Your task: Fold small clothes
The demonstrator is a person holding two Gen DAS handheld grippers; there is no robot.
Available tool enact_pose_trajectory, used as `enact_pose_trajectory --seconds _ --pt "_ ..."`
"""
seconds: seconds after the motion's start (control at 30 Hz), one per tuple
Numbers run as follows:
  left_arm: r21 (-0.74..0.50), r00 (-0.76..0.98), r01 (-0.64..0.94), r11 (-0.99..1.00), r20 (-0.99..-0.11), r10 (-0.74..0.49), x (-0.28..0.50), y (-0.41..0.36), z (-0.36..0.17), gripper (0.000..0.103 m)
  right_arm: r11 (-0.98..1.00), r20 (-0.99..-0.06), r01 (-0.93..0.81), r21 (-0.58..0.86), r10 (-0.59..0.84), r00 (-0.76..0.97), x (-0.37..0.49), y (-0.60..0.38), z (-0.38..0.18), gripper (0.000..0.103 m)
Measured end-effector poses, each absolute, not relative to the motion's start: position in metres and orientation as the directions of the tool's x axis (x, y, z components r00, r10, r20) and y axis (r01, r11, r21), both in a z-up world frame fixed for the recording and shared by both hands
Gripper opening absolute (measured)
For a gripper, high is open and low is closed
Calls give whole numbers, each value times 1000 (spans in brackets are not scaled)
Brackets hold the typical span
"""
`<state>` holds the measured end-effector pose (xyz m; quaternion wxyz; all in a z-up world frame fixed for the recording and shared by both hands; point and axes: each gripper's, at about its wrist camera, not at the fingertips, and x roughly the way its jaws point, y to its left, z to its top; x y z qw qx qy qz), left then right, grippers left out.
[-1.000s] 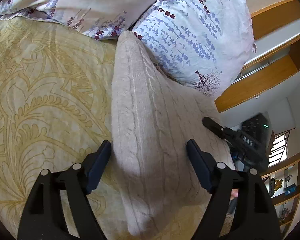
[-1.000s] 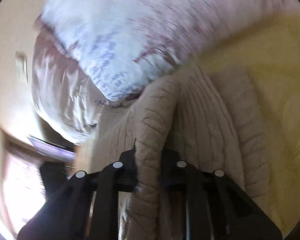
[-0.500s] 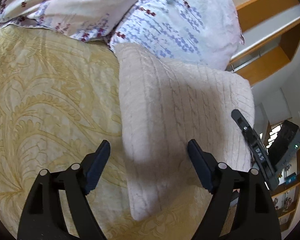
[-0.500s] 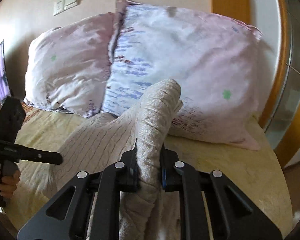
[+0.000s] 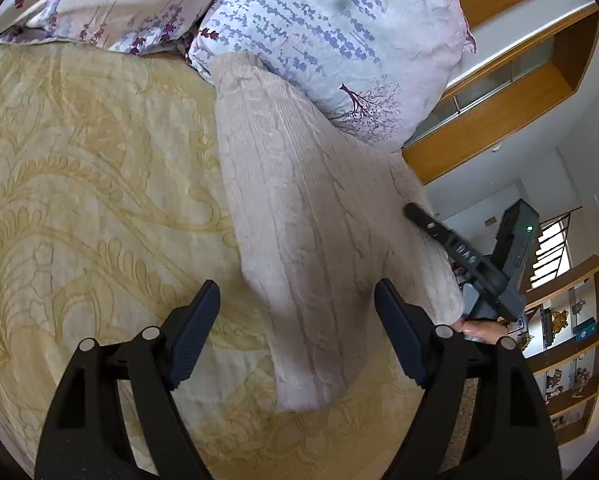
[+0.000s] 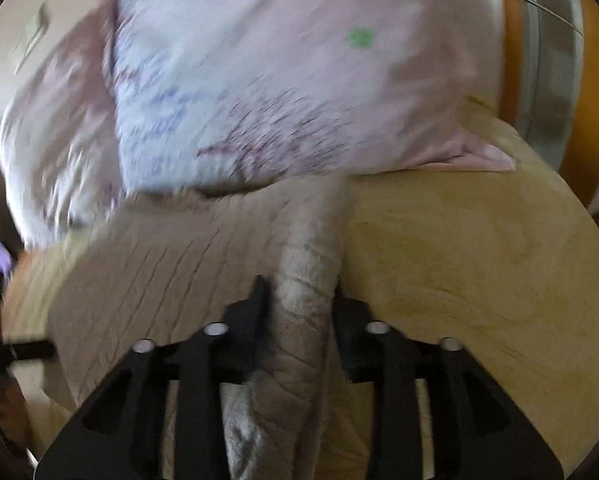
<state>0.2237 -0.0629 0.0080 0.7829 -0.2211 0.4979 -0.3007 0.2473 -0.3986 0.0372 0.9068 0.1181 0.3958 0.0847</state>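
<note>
Yellow patterned bedspread (image 5: 99, 184) covers the bed, with two flowered pillows (image 5: 323, 40) at its head and wooden shelving along the wall beyond. On the bedspread lies the task's thing, a pale cable-knit sweater (image 5: 307, 216), its far end pushed up against the nearer pillow and its near end rounded over in a fold.

The left gripper (image 5: 295, 332) hovers over the near end with its jaws wide apart and nothing between the pads; the knit lies below them. The right gripper (image 6: 299, 304) has a thick rolled edge of the sweater running up between its jaws. Those jaws have just been opening, and a sliver of gap now shows on each side of the roll, so the grip looks let go, or very nearly so, though blur makes this hard to confirm.

The step in hand seems to be laying down a fold: one side has been carried over and is being released. Next, the right gripper should back off without dragging the knit, and the left gripper could then take the near end for the following fold. Soft, bulky knit like this may spring back open.
</note>
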Motion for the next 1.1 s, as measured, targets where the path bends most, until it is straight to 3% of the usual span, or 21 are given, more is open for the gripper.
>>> enact_pose_trajectory --seconds 0.1,0.3,0.53,0.67,0.77,0.8,0.97,1.1 --pt "-658 325 243 713 -637 -699 221 -61 7 79 929 -661 -17 371 277 697 232 -421 47 49" --pt "-647 347 249 720 -635 -690 210 -59 10 79 827 -595 -25 562 425 682 192 -447 42 49" --pt "-633 364 241 736 -644 -673 199 -58 11 77 796 -580 -66 602 492 649 161 -436 34 49" --pt "-646 345 228 729 -646 -681 195 -59 5 61 804 -594 -82 589 499 631 155 -427 26 47" --pt "-670 314 224 708 -638 -703 195 -61 -1 36 825 -622 -87 558 485 614 154 -420 19 15" --pt "-678 305 226 699 -632 -712 195 -62 -2 27 834 -615 -100 542 475 630 152 -418 23 12" --pt "-680 326 260 686 -607 -725 186 -59 6 16 862 -523 -149 484 421 741 135 -419 57 10" --pt "-688 323 282 669 -589 -741 170 -57 3 15 914 -622 -80 397 333 708 139 -422 39 10"
